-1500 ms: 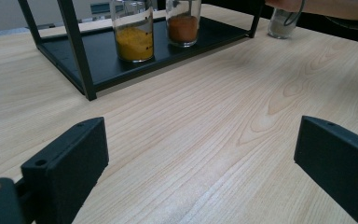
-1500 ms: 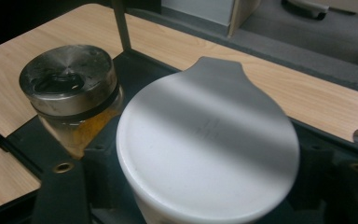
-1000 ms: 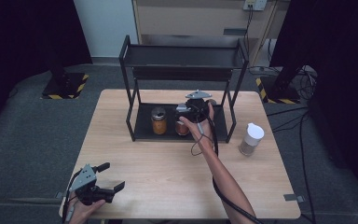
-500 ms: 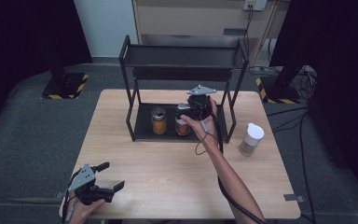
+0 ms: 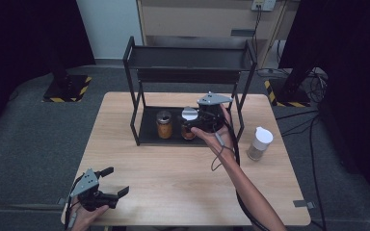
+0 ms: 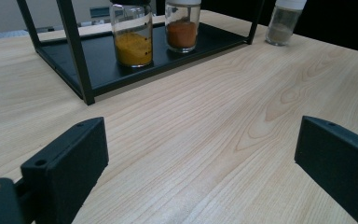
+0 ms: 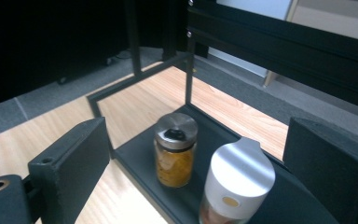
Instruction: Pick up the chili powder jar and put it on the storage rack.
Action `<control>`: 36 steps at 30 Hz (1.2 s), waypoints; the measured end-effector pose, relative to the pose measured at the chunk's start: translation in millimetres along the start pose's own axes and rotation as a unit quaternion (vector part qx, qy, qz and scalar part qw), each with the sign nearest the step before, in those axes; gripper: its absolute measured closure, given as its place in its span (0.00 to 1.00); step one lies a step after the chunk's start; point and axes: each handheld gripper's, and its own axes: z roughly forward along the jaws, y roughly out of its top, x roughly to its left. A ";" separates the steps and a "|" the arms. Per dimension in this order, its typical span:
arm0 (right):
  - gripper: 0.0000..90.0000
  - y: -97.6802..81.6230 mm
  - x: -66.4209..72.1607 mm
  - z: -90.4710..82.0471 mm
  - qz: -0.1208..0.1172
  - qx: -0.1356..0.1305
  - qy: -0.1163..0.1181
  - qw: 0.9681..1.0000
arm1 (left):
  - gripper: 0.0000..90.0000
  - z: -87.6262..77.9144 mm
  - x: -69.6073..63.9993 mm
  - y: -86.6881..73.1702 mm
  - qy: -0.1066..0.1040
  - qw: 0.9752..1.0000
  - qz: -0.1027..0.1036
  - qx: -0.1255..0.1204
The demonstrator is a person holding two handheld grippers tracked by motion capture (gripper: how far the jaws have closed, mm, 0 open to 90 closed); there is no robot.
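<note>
Table (image 5: pixel 173 192) of pale wood, seen from the high view: a black metal two-tier rack (image 5: pixel 188 72) stands at its far middle. On the rack's lower shelf, a clear glass jar of yellow-orange powder (image 5: pixel 164 124) sits beside a white-capped glass jar of reddish powder (image 5: pixel 189 122). The right gripper (image 5: pixel 192 126), held in a hand reaching in from the rack's front right, hovers just above and around the white-capped jar. A third, white-lidded jar of greyish powder (image 5: pixel 259 143) stands apart on the table, right of the rack. The left gripper (image 5: pixel 113 182) rests near the table's front left corner, its jaws apart.

Left gripper view: its two black jaws stand wide apart over bare wood, holding nothing. Beyond them the rack's leg (image 6: pixel 77 51) rises, with the yellow-orange jar (image 6: pixel 130 35) and the reddish jar (image 6: pixel 182 25) side by side on the shelf, and the greyish jar (image 6: pixel 284 21) farther right.

Right gripper view: the jaws are spread wide, not touching anything. Between them and below, the white-capped jar (image 7: pixel 237 179) stands upright on the shelf, the silver-lidded yellow-orange jar (image 7: pixel 175 149) just beside it.
</note>
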 end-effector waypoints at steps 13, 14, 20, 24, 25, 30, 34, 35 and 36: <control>0.08 -12.3 7.9 -29.7 -0.009 -0.014 0.033 0.999 | 0.02 -1.2 0.2 -1.0 0.000 1.000 0.000 -0.003; 0.08 -13.2 9.2 -31.9 -0.011 -0.013 0.034 0.999 | 0.02 -1.1 0.3 -0.9 0.000 1.000 0.000 -0.002; 0.07 -20.6 14.2 -43.4 -0.014 -0.017 0.042 0.999 | 0.02 -1.4 0.2 -0.2 -0.001 1.000 0.004 -0.001; 0.07 -29.0 19.7 -54.0 -0.017 -0.021 0.047 0.999 | 0.02 -1.6 -0.5 -0.6 -0.001 1.000 0.004 -0.002; 0.07 -30.8 20.5 -56.3 -0.018 -0.022 0.048 0.998 | 0.02 -1.6 -0.5 -0.6 -0.001 1.000 0.004 -0.002; 0.07 -39.9 24.8 -70.0 -0.023 -0.022 0.048 0.998 | 0.02 -2.0 -0.5 -1.0 0.000 1.000 0.003 -0.004; 0.07 -50.4 27.0 -83.6 -0.023 -0.020 0.044 0.999 | 0.02 -2.0 -0.7 -0.7 0.000 1.000 0.004 -0.003; 0.07 -53.4 27.0 -87.3 -0.022 -0.020 0.043 0.999 | 0.02 -2.0 -0.8 -0.8 0.000 1.000 0.004 -0.004; 0.07 -53.4 27.0 -87.3 -0.022 -0.020 0.043 0.999 | 0.02 -2.0 -0.8 -0.8 0.000 1.000 0.004 -0.004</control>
